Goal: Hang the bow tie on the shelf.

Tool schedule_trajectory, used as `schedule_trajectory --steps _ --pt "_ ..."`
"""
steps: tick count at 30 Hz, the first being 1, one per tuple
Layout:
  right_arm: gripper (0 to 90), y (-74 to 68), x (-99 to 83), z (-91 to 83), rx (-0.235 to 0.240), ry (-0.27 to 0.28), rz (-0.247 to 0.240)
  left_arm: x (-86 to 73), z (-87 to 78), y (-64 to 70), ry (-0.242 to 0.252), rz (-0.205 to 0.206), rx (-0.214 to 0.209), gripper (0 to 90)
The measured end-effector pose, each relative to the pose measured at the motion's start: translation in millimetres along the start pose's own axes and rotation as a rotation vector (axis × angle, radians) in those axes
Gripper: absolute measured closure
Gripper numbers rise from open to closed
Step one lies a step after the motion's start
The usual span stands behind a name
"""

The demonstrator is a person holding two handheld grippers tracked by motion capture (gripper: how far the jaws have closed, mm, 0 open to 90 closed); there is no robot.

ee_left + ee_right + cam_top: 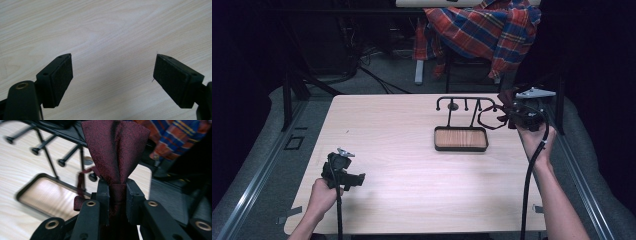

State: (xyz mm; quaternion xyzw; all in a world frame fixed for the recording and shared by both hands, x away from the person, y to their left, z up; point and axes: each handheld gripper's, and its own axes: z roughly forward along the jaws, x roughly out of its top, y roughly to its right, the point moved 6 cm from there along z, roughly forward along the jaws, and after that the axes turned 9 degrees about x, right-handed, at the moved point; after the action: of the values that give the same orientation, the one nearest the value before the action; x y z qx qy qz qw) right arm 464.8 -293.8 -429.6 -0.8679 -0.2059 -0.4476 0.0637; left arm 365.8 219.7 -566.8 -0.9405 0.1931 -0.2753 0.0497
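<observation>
A dark red bow tie (116, 152) is pinched at its knot between the jaws of my right gripper (117, 187), its wings fanning upward and its strap (80, 182) dangling to the left. In the high view the right gripper (511, 116) holds the bow tie (507, 100) beside the right end of a black hook rack (466, 101), with the strap loop (490, 119) hanging near the rack's posts. Under the rack sits its wooden tray base (461, 139). My left gripper (358, 180) hovers low over the near left of the table, open and empty, its pads (62, 77) wide apart.
The light wood table (412, 165) runs to the near edge. A plaid shirt (484, 30) drapes over a chair behind the table. Black frame posts (287, 100) stand at the left and right sides, with cables on the floor beyond.
</observation>
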Motion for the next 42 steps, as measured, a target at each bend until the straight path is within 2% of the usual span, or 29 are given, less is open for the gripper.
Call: schedule_trajectory --steps 5,14,22,27,32,35,37,42 --pt "76.1 3.3 -2.9 10.6 -0.035 -0.024 0.023 0.1 0.0 0.6 0.002 -0.003 0.000 16.3" --pt "75.7 6.9 -18.9 41.0 -0.021 -0.097 0.092 -0.3 0.3 0.1 0.000 0.001 0.001 16.3" --pt "74.9 7.1 -27.0 54.8 -0.008 -0.136 0.151 -0.4 0.7 0.2 -0.002 0.002 0.001 16.3" --pt "73.5 6.9 -33.8 62.5 0.022 -0.166 0.202 -0.4 0.6 0.2 0.000 0.003 0.001 16.3" --pt "72.9 4.1 -42.6 73.6 0.083 -0.214 0.247 -0.5 0.7 0.8 -0.002 0.006 -0.002 16.3" --pt "72.8 -0.8 -47.0 81.9 0.123 -0.243 0.255 -0.7 0.9 0.9 -0.003 0.007 -0.003 16.3" --pt "72.5 -4.2 -48.4 85.4 0.141 -0.263 0.243 -0.8 0.9 0.6 -0.004 0.007 -0.003 16.3" --pt "70.7 -8.8 -47.6 89.0 0.175 -0.255 0.245 -1.0 1.1 0.6 -0.006 0.009 -0.002 16.3"
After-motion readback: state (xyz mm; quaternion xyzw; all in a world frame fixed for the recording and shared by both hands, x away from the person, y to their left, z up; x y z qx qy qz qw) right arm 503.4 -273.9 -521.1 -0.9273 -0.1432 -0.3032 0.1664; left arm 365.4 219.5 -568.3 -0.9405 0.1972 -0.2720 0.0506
